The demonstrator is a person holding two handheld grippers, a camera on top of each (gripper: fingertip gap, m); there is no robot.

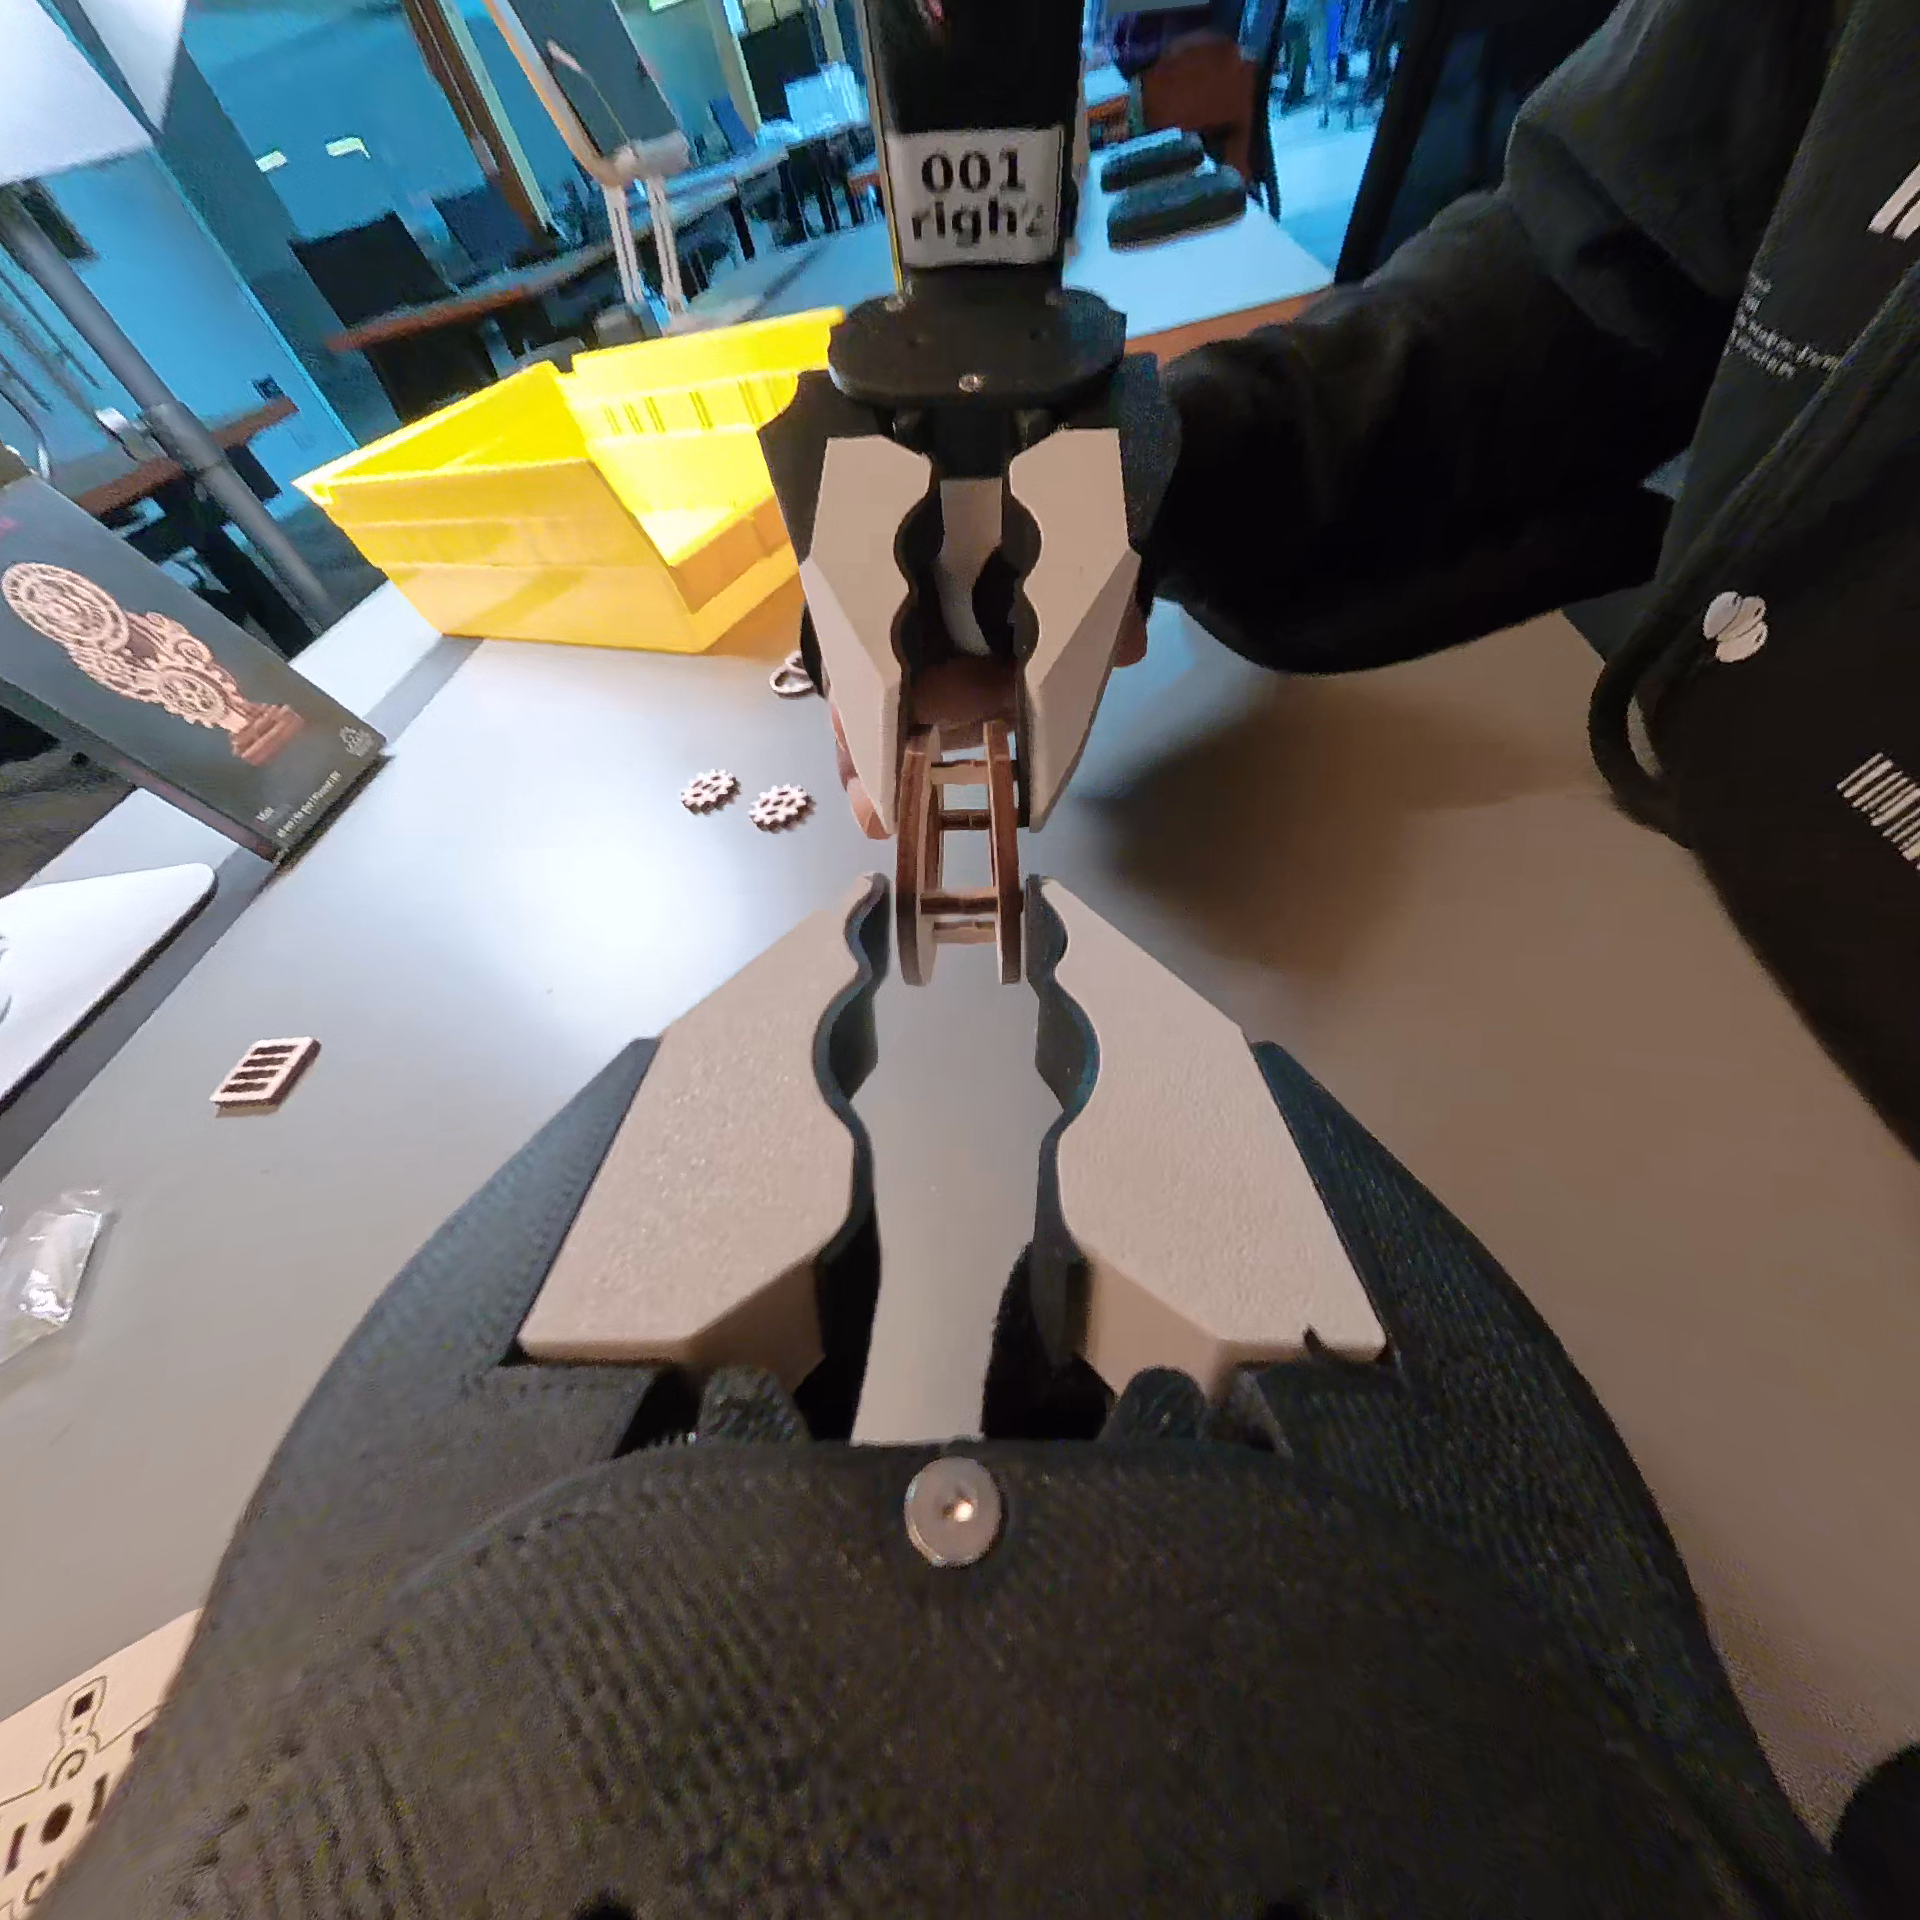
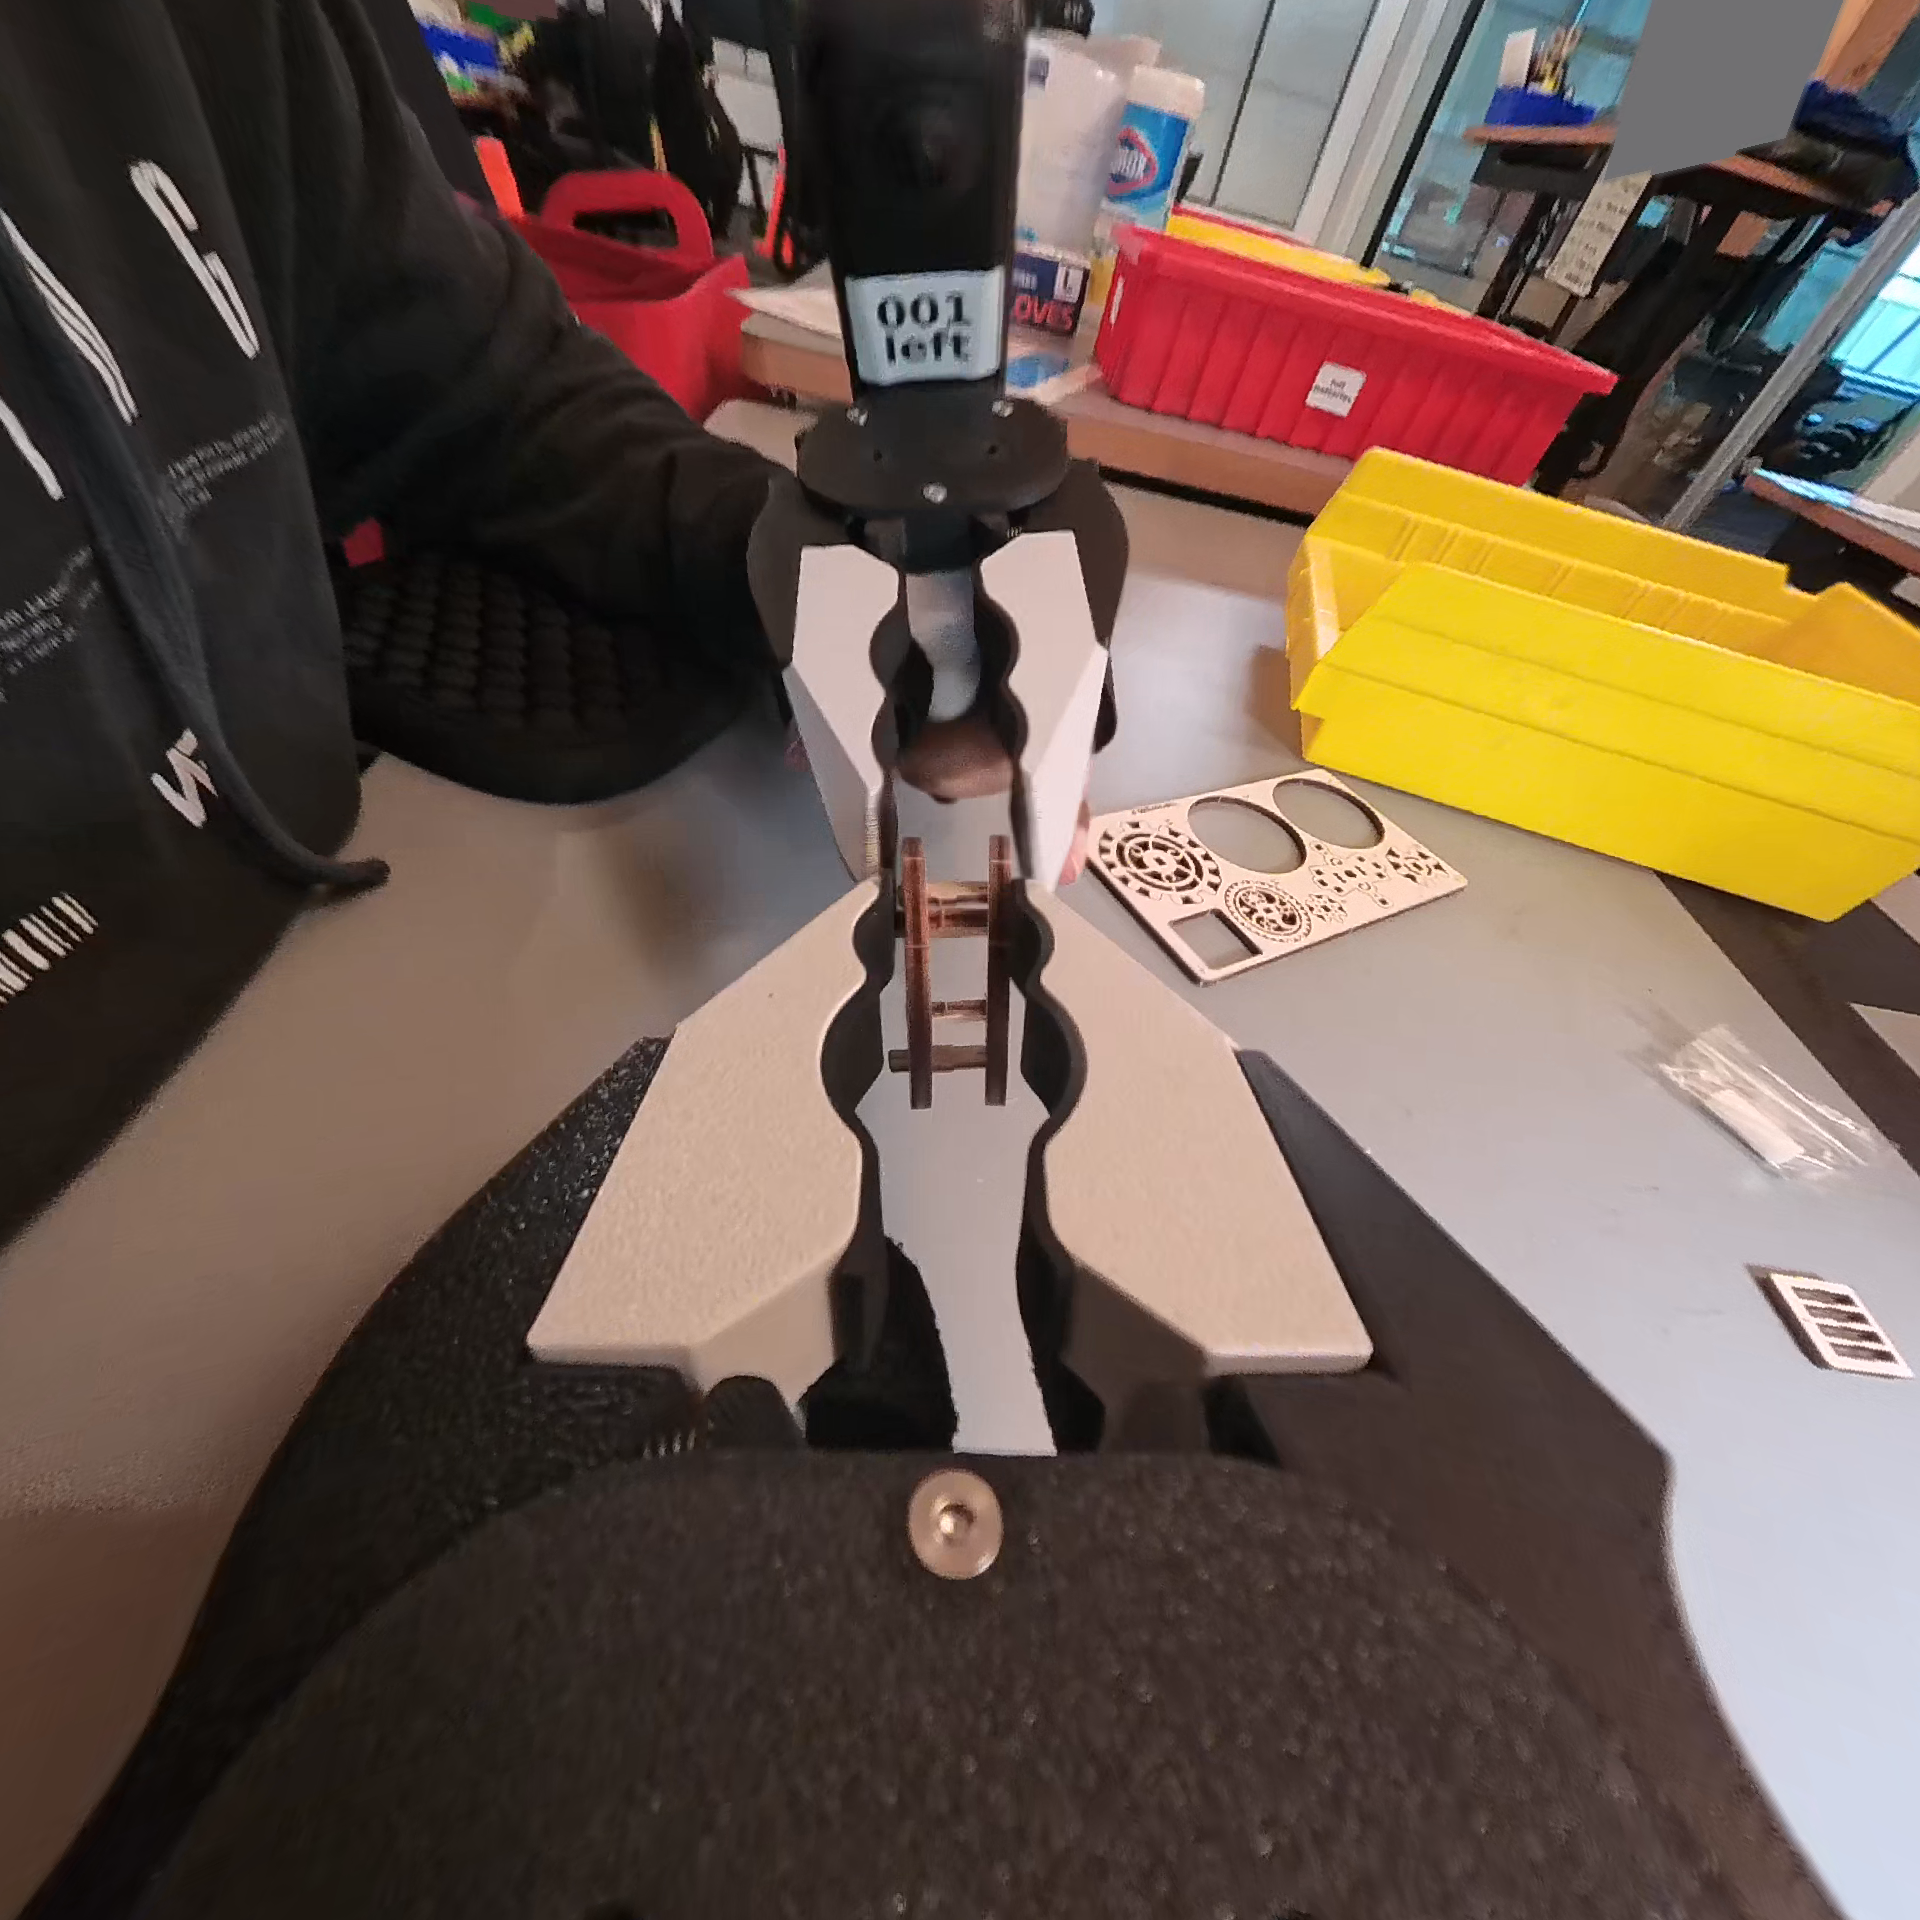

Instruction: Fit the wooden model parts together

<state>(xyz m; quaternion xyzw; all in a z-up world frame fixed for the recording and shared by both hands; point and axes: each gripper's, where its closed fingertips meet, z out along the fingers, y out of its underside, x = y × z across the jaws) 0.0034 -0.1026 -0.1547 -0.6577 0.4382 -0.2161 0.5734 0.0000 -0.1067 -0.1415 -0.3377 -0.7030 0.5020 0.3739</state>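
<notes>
Both tools meet nose to nose over the grey worktop (image 1: 520,935). Your left tool (image 1: 954,914) has its fingers on either side of the near end of the wooden model part (image 1: 956,883), a small ladder-like piece made of two thin side plates joined by cross rungs; whether those fingers press on it or merely flank it, you cannot tell from either view. Your right tool (image 2: 956,925) is clenched on the same piece, the plates sitting between its wavy inner pads with the rungs running across the gap. The piece hangs in the air between the two tools, clear of the worktop.

Left of your left tool lie two little wooden gears (image 1: 746,798) and, nearer, a small slatted wooden grille (image 1: 264,1073). Beyond them stand yellow bins (image 1: 551,520) and the kit's dark box (image 1: 156,665). Right of your right tool lies the punched-out wooden sheet (image 2: 1273,878), touching nothing else.
</notes>
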